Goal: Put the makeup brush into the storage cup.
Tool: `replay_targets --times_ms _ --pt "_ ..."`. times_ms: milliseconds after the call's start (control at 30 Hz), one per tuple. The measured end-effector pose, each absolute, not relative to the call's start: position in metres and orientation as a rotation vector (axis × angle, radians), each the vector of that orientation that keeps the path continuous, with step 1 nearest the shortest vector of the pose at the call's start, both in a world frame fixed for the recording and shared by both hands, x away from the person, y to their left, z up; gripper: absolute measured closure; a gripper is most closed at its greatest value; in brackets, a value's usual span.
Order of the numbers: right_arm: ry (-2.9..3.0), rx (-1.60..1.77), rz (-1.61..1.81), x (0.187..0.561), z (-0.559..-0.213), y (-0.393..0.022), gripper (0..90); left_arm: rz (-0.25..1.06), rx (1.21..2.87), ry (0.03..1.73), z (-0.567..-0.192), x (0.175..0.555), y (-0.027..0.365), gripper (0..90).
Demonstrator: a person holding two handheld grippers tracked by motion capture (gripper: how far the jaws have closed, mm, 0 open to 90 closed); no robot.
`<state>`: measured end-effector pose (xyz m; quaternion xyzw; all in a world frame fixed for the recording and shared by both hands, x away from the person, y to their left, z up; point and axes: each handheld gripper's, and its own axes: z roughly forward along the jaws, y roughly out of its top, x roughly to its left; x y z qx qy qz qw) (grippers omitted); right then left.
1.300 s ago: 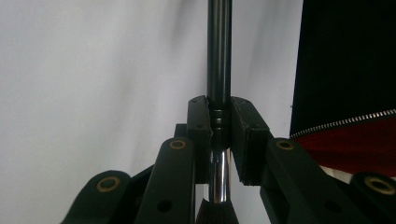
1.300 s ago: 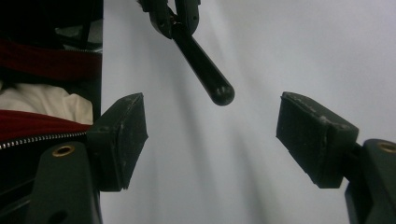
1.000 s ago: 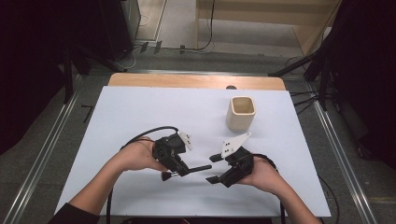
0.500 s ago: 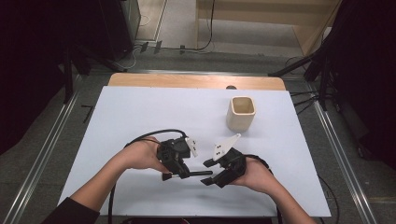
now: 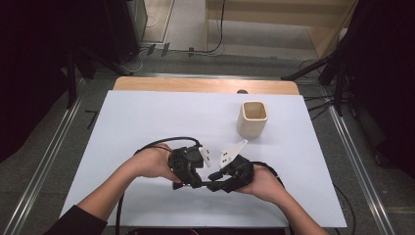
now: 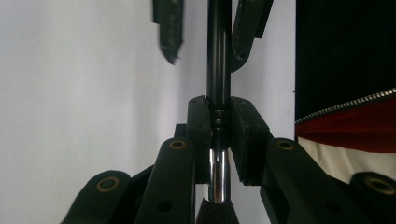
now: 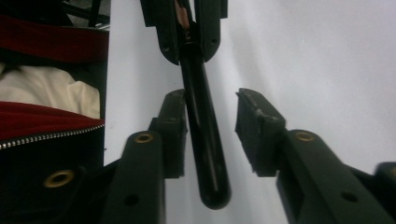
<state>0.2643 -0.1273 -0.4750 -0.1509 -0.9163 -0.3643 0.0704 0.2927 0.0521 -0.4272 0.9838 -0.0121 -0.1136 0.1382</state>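
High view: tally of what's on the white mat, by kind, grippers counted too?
Grippers: 2, the left gripper and the right gripper
Brushes: 1, a black-handled brush clamped in the left gripper, handle between the right one's jaws
Cups: 1, a beige square cup
Total: 4

Right gripper (image 5: 215,186) slides in toward the left gripper (image 5: 187,181), jaws closing around the black brush handle (image 7: 203,126).
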Motion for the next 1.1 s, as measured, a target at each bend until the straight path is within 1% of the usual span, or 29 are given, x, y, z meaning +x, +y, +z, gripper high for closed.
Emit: replay_targets --times_ms 67,100,133,200,333,567,600,633,667,700,733,767,800,833,867,933,1067,1100 --pt "-2.751 -0.448 -1.095 0.264 -0.475 -0.127 66.6 -0.330 2.853 -0.040 -0.427 0.293 0.051 79.3" --pt "-2.745 -0.441 -1.094 0.264 -0.475 -0.127 69.2 -0.342 2.850 -0.037 -0.427 0.293 0.050 79.3" --pt "-2.733 -0.432 -1.087 0.264 -0.475 -0.126 74.0 -0.341 2.852 -0.037 -0.428 0.293 0.050 79.4" --pt "-2.729 -0.400 -1.094 0.264 -0.475 -0.126 77.1 -0.337 2.852 -0.049 -0.428 0.292 0.049 79.3" --pt "-2.713 -0.370 -1.091 0.264 -0.476 -0.126 79.6 -0.355 2.844 -0.073 -0.428 0.293 0.049 79.2" --pt "-2.710 -0.351 -1.102 0.262 -0.474 -0.126 80.0 -0.380 2.822 -0.065 -0.426 0.294 0.051 77.9" --pt "-2.710 -0.351 -1.102 0.262 -0.474 -0.126 80.0 -0.380 2.822 -0.065 -0.426 0.294 0.051 73.5" --pt "-2.713 -0.344 -1.104 0.262 -0.473 -0.127 80.0 -0.396 2.807 -0.048 -0.426 0.294 0.052 73.5" --pt "-2.710 -0.355 -1.102 0.263 -0.473 -0.127 80.0 -0.397 2.786 -0.041 -0.425 0.295 0.053 64.7" --pt "-2.711 -0.356 -1.100 0.263 -0.472 -0.128 80.0 -0.417 2.750 -0.023 -0.424 0.298 0.056 59.7" --pt "-2.711 -0.356 -1.100 0.263 -0.472 -0.128 80.0 -0.417 2.750 -0.023 -0.424 0.298 0.056 55.1" --pt "-2.712 -0.361 -1.093 0.263 -0.473 -0.128 80.0 -0.429 2.733 -0.004 -0.424 0.300 0.057 55.1" --pt "-2.717 -0.372 -1.084 0.263 -0.473 -0.130 80.0 -0.438 2.711 0.019 -0.424 0.302 0.060 49.0" --pt "-2.717 -0.372 -1.084 0.263 -0.473 -0.130 80.0 -0.438 2.711 0.019 -0.424 0.302 0.060 45.5" --pt "-2.717 -0.369 -1.082 0.264 -0.474 -0.130 80.0 -0.441 2.697 0.040 -0.424 0.303 0.062 45.5" --pt "-2.716 -0.398 -1.072 0.264 -0.475 -0.133 80.0 -0.427 2.674 0.086 -0.426 0.306 0.066 38.7" --pt "-2.709 -0.421 -1.078 0.265 -0.475 -0.135 80.0 -0.427 2.636 0.141 -0.427 0.310 0.072 36.8" --pt "-2.707 -0.435 -1.073 0.265 -0.475 -0.137 80.0 -0.454 2.621 0.183 -0.428 0.312 0.074 36.9"
